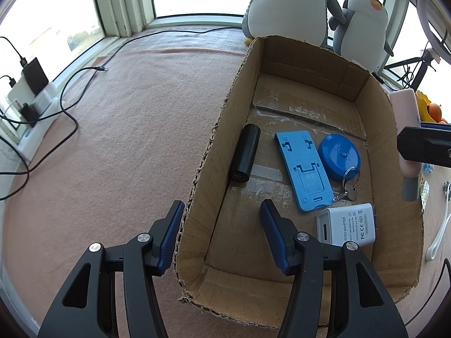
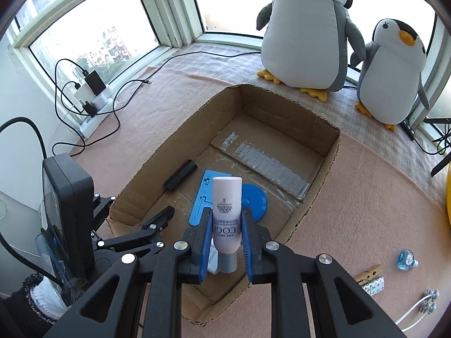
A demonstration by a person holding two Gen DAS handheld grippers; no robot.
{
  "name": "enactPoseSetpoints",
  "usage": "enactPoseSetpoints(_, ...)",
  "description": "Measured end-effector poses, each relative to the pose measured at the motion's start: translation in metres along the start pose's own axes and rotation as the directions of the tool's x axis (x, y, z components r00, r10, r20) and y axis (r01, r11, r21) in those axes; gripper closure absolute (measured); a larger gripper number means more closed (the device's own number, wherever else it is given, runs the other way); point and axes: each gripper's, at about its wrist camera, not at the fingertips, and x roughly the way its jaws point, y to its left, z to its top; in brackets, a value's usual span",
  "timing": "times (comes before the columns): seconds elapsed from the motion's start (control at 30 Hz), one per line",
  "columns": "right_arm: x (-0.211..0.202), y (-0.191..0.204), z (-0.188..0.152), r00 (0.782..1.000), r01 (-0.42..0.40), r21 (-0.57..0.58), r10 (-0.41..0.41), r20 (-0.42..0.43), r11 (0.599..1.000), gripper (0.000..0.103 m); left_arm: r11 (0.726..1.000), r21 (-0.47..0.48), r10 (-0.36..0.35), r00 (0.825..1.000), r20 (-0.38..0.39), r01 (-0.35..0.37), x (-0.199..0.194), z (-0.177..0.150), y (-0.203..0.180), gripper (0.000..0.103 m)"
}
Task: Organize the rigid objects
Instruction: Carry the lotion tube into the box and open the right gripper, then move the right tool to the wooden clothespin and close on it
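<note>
An open cardboard box lies on the pink mat. It holds a black cylinder, a blue phone stand, a round blue tape measure, keys and a white power adapter. My left gripper is open and straddles the box's left wall, one finger outside and one inside. My right gripper is shut on a pink tube with a grey cap, held over the near end of the box. The same tube shows at the right edge of the left wrist view.
Two plush penguins stand behind the box by the window. A power strip with chargers and black cables lies at the left. On the mat at the right lie a small blue bottle, a clothespin and a white cable.
</note>
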Motion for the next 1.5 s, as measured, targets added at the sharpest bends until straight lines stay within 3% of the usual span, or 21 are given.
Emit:
enactPoseSetpoints(0.5, 0.012, 0.009, 0.003, 1.000, 0.010, -0.026, -0.010, -0.004, 1.000, 0.084, 1.000, -0.001, 0.000, 1.000, 0.001, 0.000, 0.000, -0.001, 0.000, 0.047)
enactPoseSetpoints(0.63, 0.008, 0.013, 0.003, 0.999, 0.029, -0.044, -0.028, 0.018, 0.999, 0.061, 1.000, -0.002, 0.000, 1.000, 0.001, 0.000, -0.001, -0.001, 0.001, 0.047)
enactPoseSetpoints(0.87, 0.005, 0.008, 0.001, 0.999, 0.031, -0.022, -0.030, 0.024, 0.999, 0.059, 1.000, -0.002, 0.001, 1.000, 0.002, -0.001, -0.001, -0.001, 0.001, 0.047)
enactPoseSetpoints(1.07, -0.001, -0.004, -0.003, 0.999, 0.026, 0.020, -0.026, 0.026, 0.999, 0.058, 1.000, -0.002, 0.001, 1.000, 0.003, -0.001, 0.000, 0.000, 0.001, 0.047)
enactPoseSetpoints(1.23, -0.013, -0.018, -0.012, 0.999, 0.023, 0.060, -0.025, 0.044, 0.998, 0.051, 1.000, -0.004, 0.000, 1.000, 0.003, 0.000, 0.000, -0.001, 0.001, 0.047)
enactPoseSetpoints(1.5, -0.028, -0.068, -0.041, 0.999, 0.019, 0.199, -0.029, 0.044, 0.980, 0.050, 1.000, -0.005, 0.000, 1.000, 0.003, 0.000, 0.000, 0.000, 0.000, 0.047)
